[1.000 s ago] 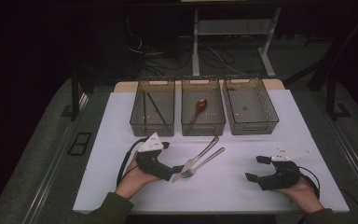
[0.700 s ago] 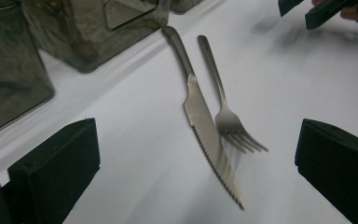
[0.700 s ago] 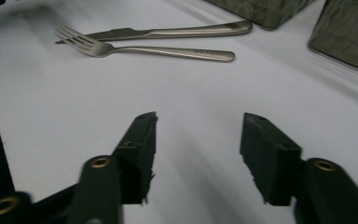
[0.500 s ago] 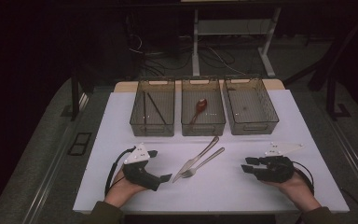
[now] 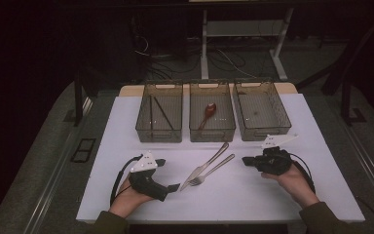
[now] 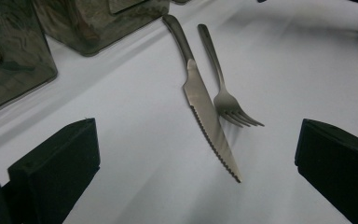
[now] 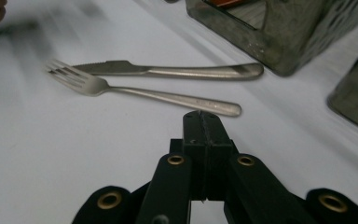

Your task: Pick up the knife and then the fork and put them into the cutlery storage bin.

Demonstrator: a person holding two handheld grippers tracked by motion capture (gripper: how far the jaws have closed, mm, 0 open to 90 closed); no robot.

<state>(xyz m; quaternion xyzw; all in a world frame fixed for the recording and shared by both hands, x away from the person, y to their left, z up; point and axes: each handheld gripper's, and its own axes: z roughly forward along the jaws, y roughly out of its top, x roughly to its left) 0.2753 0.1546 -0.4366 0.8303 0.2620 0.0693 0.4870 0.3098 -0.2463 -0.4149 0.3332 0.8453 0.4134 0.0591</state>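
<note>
A steel knife (image 5: 203,166) and a fork (image 5: 214,168) lie side by side on the white tabletop (image 5: 121,146), between my two grippers. My left gripper (image 5: 173,187) rests at the near left with its jaws wide open. In the left gripper view the knife (image 6: 200,98) and fork (image 6: 223,98) lie ahead of the left gripper (image 6: 196,128), untouched. My right gripper (image 5: 246,160) sits right of the fork's handle. Its jaws have just been closing and now stand shut with nothing between them (image 7: 203,116), just short of the fork's handle (image 7: 214,106); the knife (image 7: 168,70) lies beyond.
Three mesh bins stand in a row at the back. The left bin (image 5: 141,122) holds a dark stick, the middle bin (image 5: 195,122) a reddish spoon (image 5: 208,111), and nothing shows in the right bin (image 5: 272,122). Dark floor with cables and table legs lies beyond.
The right gripper has moved left and away from the person toward the fork's handle, and its jaws have shut. The left gripper has drawn back toward the near edge.
</note>
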